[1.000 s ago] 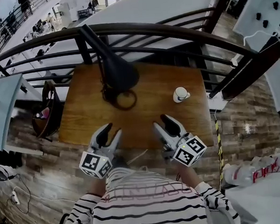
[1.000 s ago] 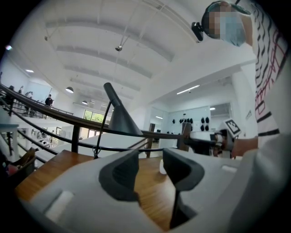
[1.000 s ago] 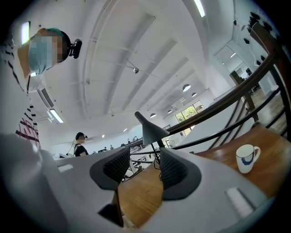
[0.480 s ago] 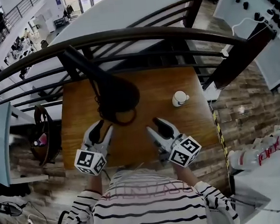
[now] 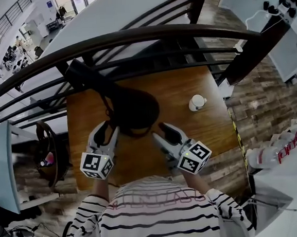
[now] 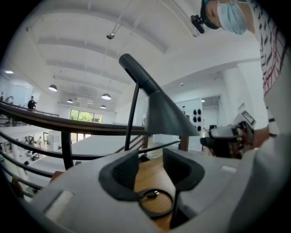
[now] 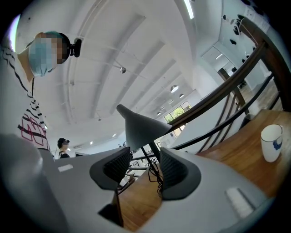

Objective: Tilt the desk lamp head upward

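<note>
Head view looks steeply down on a wooden table point(image 5: 197, 83) set against a dark curved railing point(image 5: 131, 38). The black desk lamp sits on the table's left half. Its cone-shaped lamp head point(image 5: 136, 109) faces down over the wood, and its slanted arm point(image 5: 85, 76) runs off toward the far left. A white cup point(image 5: 197, 102) stands on the right half, well apart from the lamp.

The left gripper point(image 5: 107, 130) is at the near left of the lamp head, just beside it, and the right gripper point(image 5: 159, 132) is at its near right. Whether either one touches the shade cannot be told from above.

Left gripper view shows the left gripper point(image 6: 150, 170) with its jaws apart and nothing between the pads. Beyond the gap are the lamp head point(image 6: 166, 116), its thin stem point(image 6: 132, 109) and a dark ring point(image 6: 157, 205) lying on the wood. The other tool point(image 6: 227, 138) shows at the right.

Right gripper view shows the right gripper point(image 7: 144, 170) likewise released, with its pads clear of everything. The lamp head point(image 7: 141, 127) rises beyond the gap, a loose cable point(image 7: 158, 175) hangs below it, and the cup point(image 7: 272, 142) is at the far right.
</note>
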Tool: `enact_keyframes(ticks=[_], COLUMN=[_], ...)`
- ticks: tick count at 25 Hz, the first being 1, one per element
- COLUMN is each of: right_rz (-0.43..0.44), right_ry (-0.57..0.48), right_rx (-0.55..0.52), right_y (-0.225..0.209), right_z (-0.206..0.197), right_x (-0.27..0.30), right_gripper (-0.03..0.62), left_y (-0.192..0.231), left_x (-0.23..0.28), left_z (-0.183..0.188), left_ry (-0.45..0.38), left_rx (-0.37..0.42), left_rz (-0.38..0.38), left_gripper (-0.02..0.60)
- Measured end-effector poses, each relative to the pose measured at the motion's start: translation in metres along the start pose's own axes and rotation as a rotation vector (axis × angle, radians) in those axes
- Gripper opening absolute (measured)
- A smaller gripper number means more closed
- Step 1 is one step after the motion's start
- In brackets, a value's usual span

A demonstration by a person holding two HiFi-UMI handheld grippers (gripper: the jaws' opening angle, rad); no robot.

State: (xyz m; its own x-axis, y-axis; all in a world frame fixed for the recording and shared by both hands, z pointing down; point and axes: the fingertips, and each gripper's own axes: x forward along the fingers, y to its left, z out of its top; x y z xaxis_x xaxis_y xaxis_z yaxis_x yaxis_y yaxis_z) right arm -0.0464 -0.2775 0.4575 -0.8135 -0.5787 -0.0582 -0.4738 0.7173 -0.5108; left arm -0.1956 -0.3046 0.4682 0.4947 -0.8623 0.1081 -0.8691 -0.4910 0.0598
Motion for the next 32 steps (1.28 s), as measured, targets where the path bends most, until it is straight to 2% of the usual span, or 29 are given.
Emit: enact_keyframes(ticks=[12, 17, 20, 23, 32], right_rz=[-0.014, -0.021, -0.011, 0.012, 0.000], right_ry=[0.047, 0.056, 0.042, 0.025, 0.027], right_rx=[0.011, -0.004, 0.009, 0.004, 0.010], right_y=[-0.004, -0.002, 0.002, 0.011, 0.016], right_z=[-0.013, -0.010, -0.007, -0.003, 0.001], right_x=[0.031, 0.035, 0.036, 0.038, 0.039], right_gripper=[0.192, 0.192, 0.190, 0.190, 0.207], left_y=[0.053, 0.062, 0.065, 0.068, 0.067], left_x=[0.046, 0.059, 0.064, 0.067, 0.070], left_z=[-0.009, -0.015, -0.017, -0.020, -0.021], left_ry=[-0.018, -0.011, -0.007, -0.003, -0.005], left_rx=[0.047, 0.038, 0.042, 0.050, 0.085], left_rz=[0.041, 0.032, 0.024, 0.027, -0.002], left_gripper=[0.162, 0.161, 0.131, 0.069, 0.055])
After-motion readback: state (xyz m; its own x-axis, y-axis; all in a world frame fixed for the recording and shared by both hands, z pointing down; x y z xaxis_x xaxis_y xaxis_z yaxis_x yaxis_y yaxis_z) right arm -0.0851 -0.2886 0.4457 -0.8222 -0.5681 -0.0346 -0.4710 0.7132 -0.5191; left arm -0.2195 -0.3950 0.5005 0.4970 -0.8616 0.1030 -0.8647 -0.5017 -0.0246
